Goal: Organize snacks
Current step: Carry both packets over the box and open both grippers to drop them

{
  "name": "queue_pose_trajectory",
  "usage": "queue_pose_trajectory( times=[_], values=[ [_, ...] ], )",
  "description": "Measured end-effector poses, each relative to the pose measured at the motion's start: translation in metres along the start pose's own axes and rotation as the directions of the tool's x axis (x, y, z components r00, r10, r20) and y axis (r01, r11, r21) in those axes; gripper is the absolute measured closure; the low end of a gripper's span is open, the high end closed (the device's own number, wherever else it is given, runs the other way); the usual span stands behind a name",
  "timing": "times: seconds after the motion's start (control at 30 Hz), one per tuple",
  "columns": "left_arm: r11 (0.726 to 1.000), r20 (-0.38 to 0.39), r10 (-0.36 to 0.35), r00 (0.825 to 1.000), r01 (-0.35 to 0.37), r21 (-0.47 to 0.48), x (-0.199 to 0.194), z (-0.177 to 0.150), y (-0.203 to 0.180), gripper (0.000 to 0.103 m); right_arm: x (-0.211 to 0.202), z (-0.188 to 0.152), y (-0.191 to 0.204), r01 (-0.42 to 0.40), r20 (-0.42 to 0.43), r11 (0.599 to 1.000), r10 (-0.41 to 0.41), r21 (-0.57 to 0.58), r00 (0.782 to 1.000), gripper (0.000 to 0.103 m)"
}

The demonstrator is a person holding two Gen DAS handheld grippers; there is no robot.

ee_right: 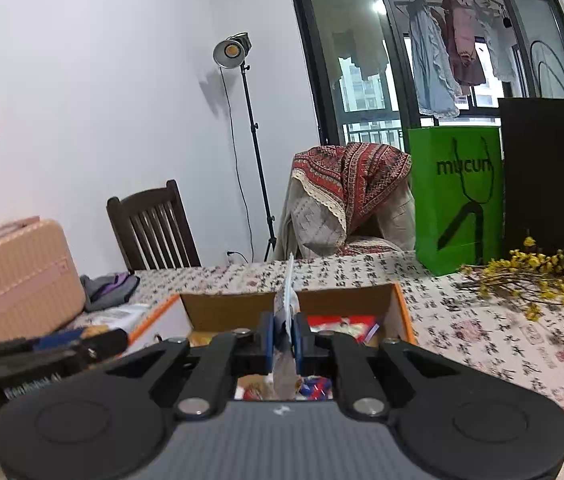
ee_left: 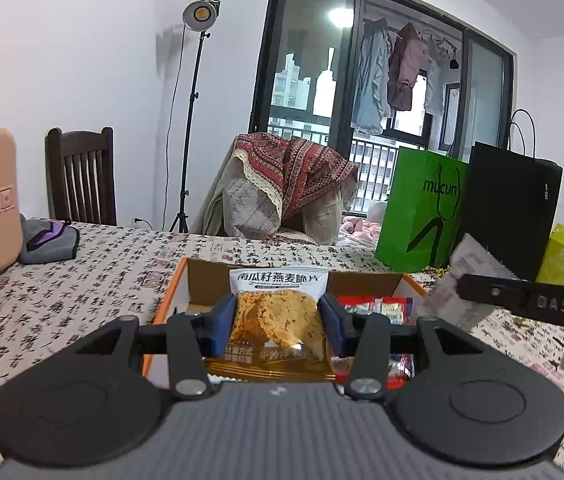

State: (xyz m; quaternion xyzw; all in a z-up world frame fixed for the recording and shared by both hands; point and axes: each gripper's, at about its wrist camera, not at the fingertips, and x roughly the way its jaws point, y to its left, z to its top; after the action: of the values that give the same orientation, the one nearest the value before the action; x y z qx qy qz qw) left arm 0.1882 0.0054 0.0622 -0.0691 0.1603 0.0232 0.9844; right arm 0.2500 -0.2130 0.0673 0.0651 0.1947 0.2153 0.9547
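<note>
Calligraphy-print cloth covers the surface point(ee_left: 82, 280), where an open cardboard box point(ee_left: 186, 280) with orange edges holds red-wrapped snacks point(ee_left: 378, 306). Above the box, the left gripper point(ee_left: 278, 320) has its blue fingers point(ee_left: 224, 320) clamped on an oat crisp packet point(ee_left: 278, 312). The right gripper point(ee_right: 284, 338) pinches a thin pale sachet point(ee_right: 288, 300) edge-on, fingers clenched. Behind, toward the far right corner, stand a green bag point(ee_left: 422, 208) and a black bag point(ee_left: 514, 208).

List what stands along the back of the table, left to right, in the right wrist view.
Pink case → grey and purple pouch → green paper bag → black bag, with yellow dried flowers lying in front of it.
</note>
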Motion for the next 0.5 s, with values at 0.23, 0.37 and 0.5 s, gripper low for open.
queue_pose_trajectory(
  times=[0.23,0.37,0.5],
  values=[
    [1.000,-0.013,0.024,1.000,-0.025,-0.010,0.038,0.008,-0.008,0.056,0.041,0.006,-0.001,-0.003,-0.020,0.999,0.004,0.044,1.000,0.093],
    [0.999,-0.031,0.046,0.998,-0.046,-0.022,0.059,0.006,-0.006,0.056,0.054,-0.001,-0.008,-0.016,-0.015,0.997,0.017,0.076,1.000,0.093],
    [0.998,-0.047,0.054,0.997,-0.055,-0.033,0.073,-0.004,0.004,0.056,0.061,-0.012,-0.017,-0.028,0.006,0.995,0.027,0.099,1.000,0.093]
  ],
)
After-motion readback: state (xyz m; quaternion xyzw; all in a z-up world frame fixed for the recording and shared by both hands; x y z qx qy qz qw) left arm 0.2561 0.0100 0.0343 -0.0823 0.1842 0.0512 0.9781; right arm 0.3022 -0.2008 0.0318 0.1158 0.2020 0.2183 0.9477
